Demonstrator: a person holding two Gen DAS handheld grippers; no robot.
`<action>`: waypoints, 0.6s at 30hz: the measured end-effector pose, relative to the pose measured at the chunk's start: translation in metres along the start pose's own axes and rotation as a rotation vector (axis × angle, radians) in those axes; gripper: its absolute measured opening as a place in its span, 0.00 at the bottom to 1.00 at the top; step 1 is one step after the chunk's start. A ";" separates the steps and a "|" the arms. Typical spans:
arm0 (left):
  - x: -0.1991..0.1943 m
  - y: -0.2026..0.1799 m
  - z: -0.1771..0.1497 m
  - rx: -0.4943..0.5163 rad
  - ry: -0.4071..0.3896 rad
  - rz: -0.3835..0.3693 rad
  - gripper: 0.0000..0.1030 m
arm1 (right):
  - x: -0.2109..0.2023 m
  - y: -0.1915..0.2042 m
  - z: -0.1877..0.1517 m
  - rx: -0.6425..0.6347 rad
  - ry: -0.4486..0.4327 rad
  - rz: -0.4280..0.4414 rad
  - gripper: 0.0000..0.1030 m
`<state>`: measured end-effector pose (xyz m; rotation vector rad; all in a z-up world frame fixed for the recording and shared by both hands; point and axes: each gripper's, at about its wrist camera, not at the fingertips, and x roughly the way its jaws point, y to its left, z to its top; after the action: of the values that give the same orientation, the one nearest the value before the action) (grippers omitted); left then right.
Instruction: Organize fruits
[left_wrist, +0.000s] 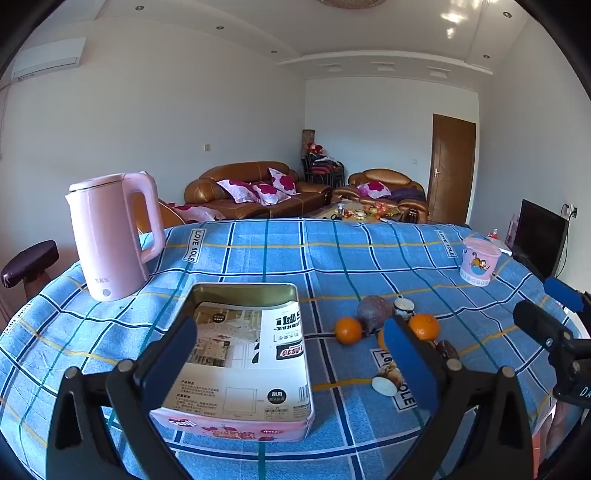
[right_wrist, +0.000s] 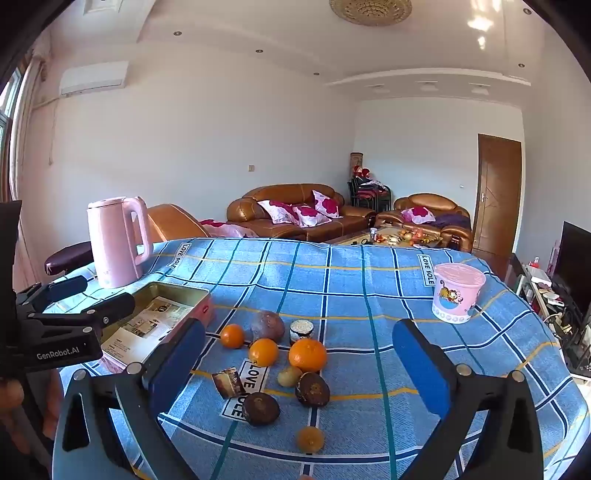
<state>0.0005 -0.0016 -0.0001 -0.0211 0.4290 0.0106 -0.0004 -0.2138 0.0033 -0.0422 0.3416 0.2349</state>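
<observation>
While spread wide over the blue checked tablecloth (right_wrist: 369, 295), both grippers empty: left gripper (left_wrist: 291, 358) with fingers far apart above the near end of the tin box (left_wrist: 236, 354), right gripper (right_wrist: 299, 362) equally wide above the fruit. Nothing between either pair of pads.

Fruit gathered in a loose cluster just right of the tin, none inside it. From the right wrist: three oranges (right_wrist: 307, 355) in a short row, a dull purple round fruit (right_wrist: 267, 325) behind them, a small jar (right_wrist: 301, 329) just beside that, two dark brown fruits (right_wrist: 312, 388) nearer the camera, a small yellowish one (right_wrist: 289, 376) between, a small orange piece (right_wrist: 310, 438) nearest of all, and a cut brown chunk (right_wrist: 228, 382) on the left of the group. Gaps among most pieces narrow; some touching.

Open cloth: a broad stretch beyond the cluster up to the far table edge, and another to the right as far as the pink tub (right_wrist: 458, 293), well apart from the fruit. Pink kettle (left_wrist: 110, 236) near the far left edge, close behind the tin. Table edge curving away on both sides; stool (left_wrist: 29, 262) off the left rim.

Only in the left wrist view: the tin's inside, lined with printed paper, otherwise bare, and its pink front wall. There, the right finger (left_wrist: 410, 358) covering part of the cluster. Only in the right wrist view: the nearest fruits.
</observation>
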 end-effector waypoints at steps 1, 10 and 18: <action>0.000 -0.001 0.000 0.002 0.001 0.002 1.00 | 0.000 0.000 0.000 -0.003 0.000 0.001 0.99; 0.003 0.003 0.000 -0.019 0.003 -0.010 1.00 | -0.006 -0.004 0.001 0.009 0.001 -0.013 0.99; -0.004 0.001 0.001 -0.016 -0.008 -0.010 1.00 | -0.008 -0.010 0.000 0.018 -0.003 -0.024 0.99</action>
<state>-0.0030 -0.0006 0.0024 -0.0390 0.4207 0.0047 -0.0055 -0.2253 0.0062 -0.0281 0.3397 0.2082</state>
